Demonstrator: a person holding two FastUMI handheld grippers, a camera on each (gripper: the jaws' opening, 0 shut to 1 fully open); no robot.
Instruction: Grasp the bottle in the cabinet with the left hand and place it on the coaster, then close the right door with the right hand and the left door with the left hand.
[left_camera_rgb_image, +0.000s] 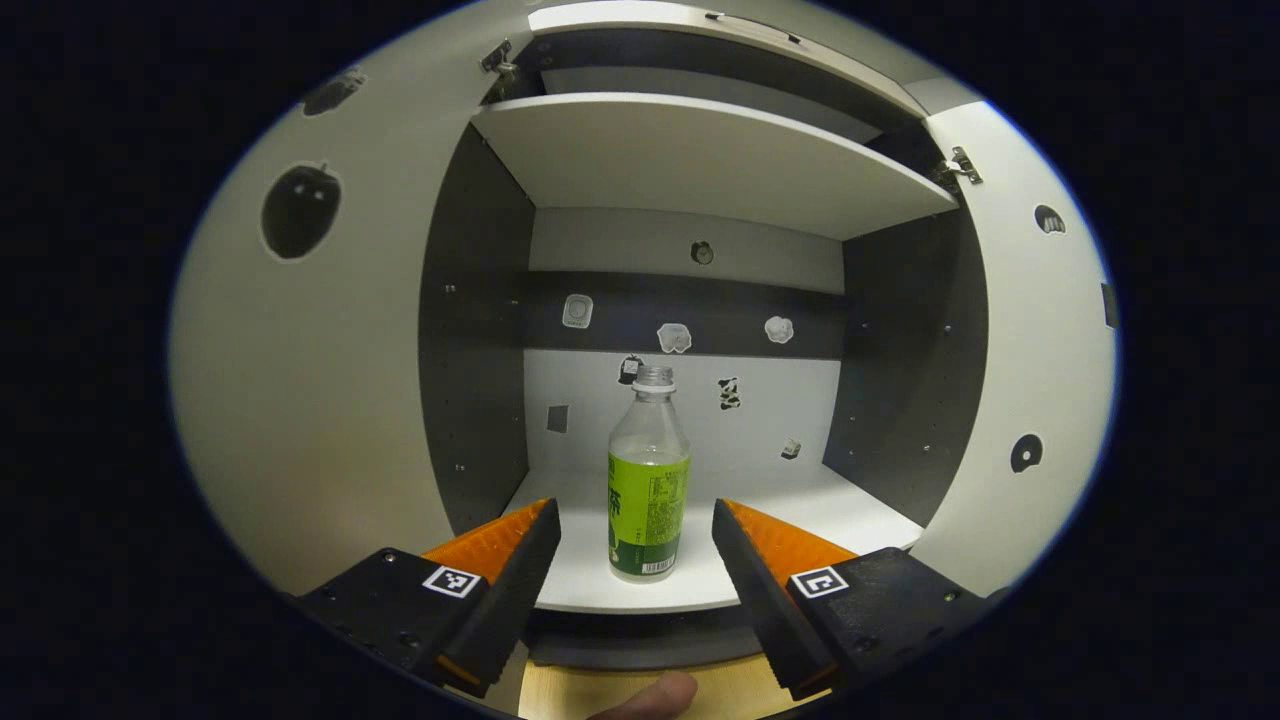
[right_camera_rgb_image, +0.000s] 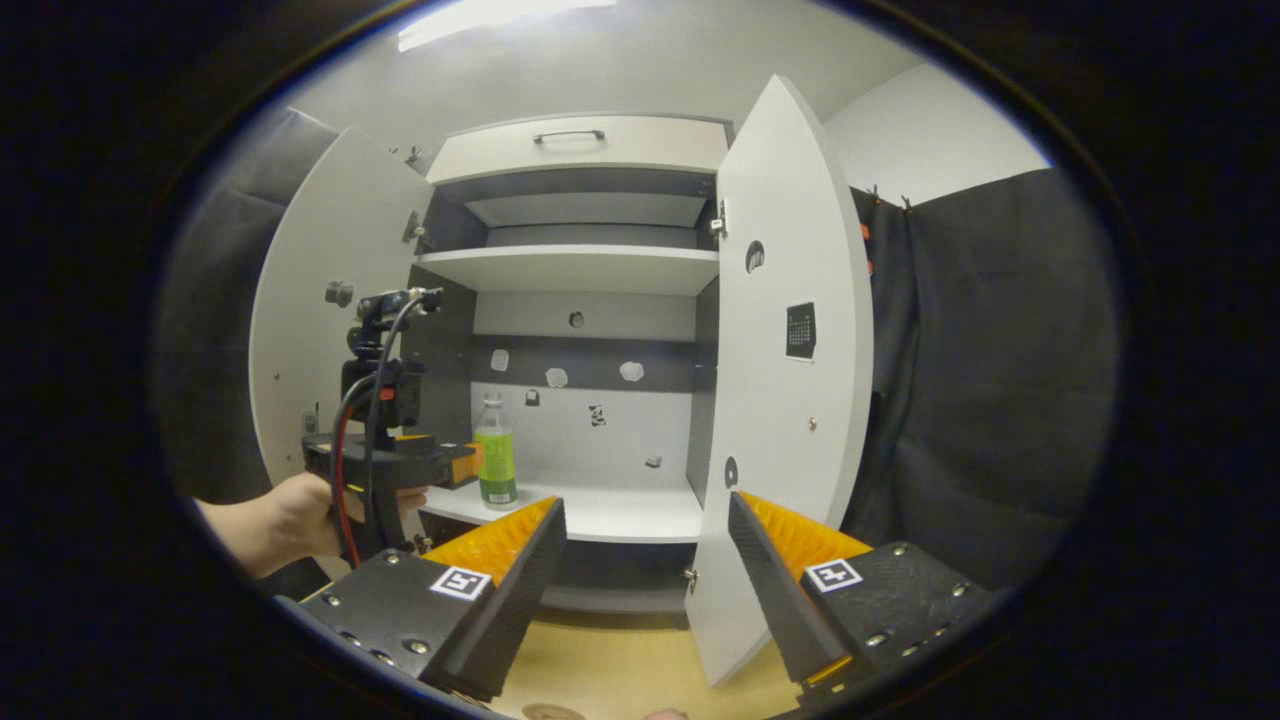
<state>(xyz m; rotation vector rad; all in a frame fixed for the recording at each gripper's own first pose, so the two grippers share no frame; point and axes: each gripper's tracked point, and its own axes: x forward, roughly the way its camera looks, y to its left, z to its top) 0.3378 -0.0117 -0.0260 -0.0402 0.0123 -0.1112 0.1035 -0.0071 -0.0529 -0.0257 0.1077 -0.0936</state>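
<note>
While both doors stand swung out, the left door (right_camera_rgb_image: 320, 330) flanks the left gripper (left_camera_rgb_image: 635, 555), fingers spread apart and short of the bottle (left_camera_rgb_image: 648, 480), which stands upright near the shelf's (left_camera_rgb_image: 800, 510) front edge. The right gripper (right_camera_rgb_image: 645, 560), fingers also apart and empty, faces the right door (right_camera_rgb_image: 790, 400).
</note>
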